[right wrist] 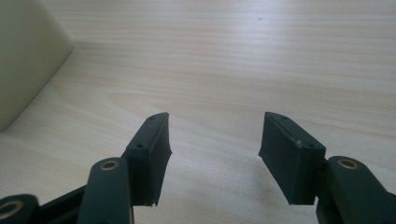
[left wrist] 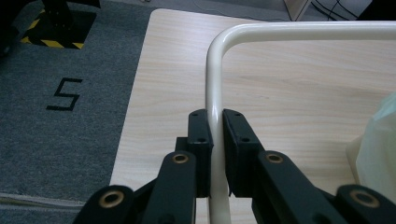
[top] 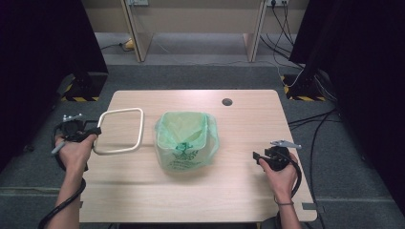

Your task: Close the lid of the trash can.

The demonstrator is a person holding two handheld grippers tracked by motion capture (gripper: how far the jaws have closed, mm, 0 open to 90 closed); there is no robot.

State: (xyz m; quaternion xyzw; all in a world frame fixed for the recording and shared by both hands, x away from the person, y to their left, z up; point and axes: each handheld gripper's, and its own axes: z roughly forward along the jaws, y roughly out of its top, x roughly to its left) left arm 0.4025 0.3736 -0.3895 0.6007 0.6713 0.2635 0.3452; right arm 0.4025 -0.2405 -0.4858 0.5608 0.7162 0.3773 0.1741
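- High view: a small bin (top: 186,143) lined with a green bag (top: 177,128) stands mid-counter (top: 239,191); a cream rounded-square frame (top: 120,131) is held just to its left, one side pinched by the left hand-held gripper (top: 93,130) at the counter's left edge; the frame looks about the size of the bin's mouth, so likely a retaining ring meant to press the bag's rim down; held by its outer side, probably so the inner side can lead toward the bin; right hand-held gripper (top: 258,157) rests near the right edge, well apart from the bin, carrying nothing.
- Left gripper view: jaws closed on the frame's tube (left wrist: 214,116), one pad each side, below a rounded corner; grip on a straight run, probably to stop it swivelling; green bag (left wrist: 380,140) at the right margin; grey floor with a "5" mark (left wrist: 64,94) beyond the counter edge.
- Right gripper view: right hand-held gripper (right wrist: 212,140) wide, jaws parted over bare wood; pale wall of the bin (right wrist: 23,70) upper left; seemingly waiting to steady the bin.
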